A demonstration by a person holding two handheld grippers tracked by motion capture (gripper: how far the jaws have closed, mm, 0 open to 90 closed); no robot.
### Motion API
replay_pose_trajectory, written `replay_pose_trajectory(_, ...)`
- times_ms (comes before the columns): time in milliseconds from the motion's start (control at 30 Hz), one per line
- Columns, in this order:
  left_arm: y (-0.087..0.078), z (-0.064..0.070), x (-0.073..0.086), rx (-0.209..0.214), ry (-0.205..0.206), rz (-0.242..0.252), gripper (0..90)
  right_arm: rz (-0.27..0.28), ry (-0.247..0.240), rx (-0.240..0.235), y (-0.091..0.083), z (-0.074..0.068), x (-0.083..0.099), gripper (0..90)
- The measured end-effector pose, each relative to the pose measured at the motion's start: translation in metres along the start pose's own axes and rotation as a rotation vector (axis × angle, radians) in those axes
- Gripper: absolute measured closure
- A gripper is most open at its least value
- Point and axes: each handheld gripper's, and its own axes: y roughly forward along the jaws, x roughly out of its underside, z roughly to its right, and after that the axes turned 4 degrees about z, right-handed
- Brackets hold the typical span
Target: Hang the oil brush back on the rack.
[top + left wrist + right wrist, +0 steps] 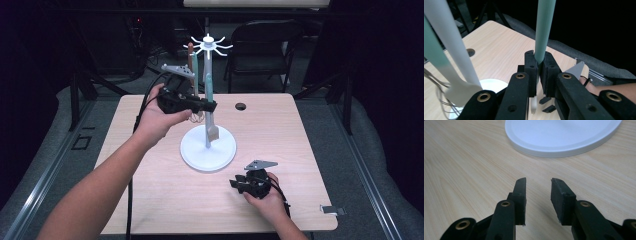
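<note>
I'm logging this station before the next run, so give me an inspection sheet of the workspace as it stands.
Surface: light wooden table, with a grommet hole.
Job's things: white utensil stand with hanging utensils; mint-green utensil handle clamped.
Clutter: metal clip at the table's right edge.
Grippers: left gripper shut on the handle; right gripper open, low over the table.
Cables: black cable trails off the near edge.
Surroundings: folding chair behind, dark room.
</note>
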Motion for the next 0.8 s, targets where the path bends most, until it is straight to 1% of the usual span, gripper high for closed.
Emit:
replay_pose_trajectory(100, -0.002, -0.004, -0.01, -0.008, -0.003, 0.001, 84.6, -0.002, -0.001, 0.001, 0.001, 0.0, 0.0, 65.6)
replay_pose_trajectory(133, -0.002, -0.005, -0.013, -0.006, -0.003, 0.0, 84.6, -0.011, -0.007, 0.006, 0.0, 0.0, 0.0, 65.5)
replay_pose_trajectory(167, -0.002, -0.006, -0.015, -0.004, -0.004, -0.003, 84.6, -0.005, 0.0, 0.001, 0.002, 0.0, 0.001, 65.5)
replay_pose_trajectory(200, -0.001, -0.007, -0.017, -0.003, -0.011, -0.006, 84.6, -0.005, 0.001, 0.0, 0.002, 0.0, 0.001, 65.5)
replay_pose_trajectory(267, -0.001, -0.01, -0.02, -0.005, -0.009, -0.014, 84.6, -0.003, 0.003, -0.003, 0.003, -0.001, 0.001, 65.4)
replay_pose_trajectory(333, -0.001, -0.013, -0.022, -0.007, -0.018, -0.017, 84.7, -0.007, -0.006, 0.0, 0.002, -0.001, 0.001, 65.3)
replay_pose_trajectory(400, -0.001, -0.016, -0.023, -0.011, -0.029, -0.011, 84.7, -0.013, -0.009, -0.002, 0.003, -0.001, 0.001, 65.3)
replay_pose_trajectory(467, -0.001, -0.019, -0.023, -0.006, -0.032, -0.016, 84.6, -0.012, -0.008, -0.002, 0.003, -0.001, 0.001, 65.3)
replay_pose_trajectory(600, 0.0, -0.024, -0.023, -0.004, -0.06, -0.007, 84.6, -0.006, -0.005, -0.005, 0.004, -0.001, 0.001, 65.3)
replay_pose_trajectory(733, 0.003, -0.024, -0.022, -0.027, -0.063, 0.005, 84.4, -0.006, -0.005, -0.006, 0.003, -0.001, 0.001, 65.3)
replay_pose_trajectory(767, 0.003, -0.023, -0.021, -0.029, -0.062, 0.01, 84.2, -0.007, -0.007, -0.003, 0.003, -0.001, 0.001, 65.3)
replay_pose_trajectory(800, 0.003, -0.022, -0.02, -0.022, -0.06, 0.012, 82.6, -0.016, -0.012, 0.001, 0.002, -0.001, 0.001, 65.3)
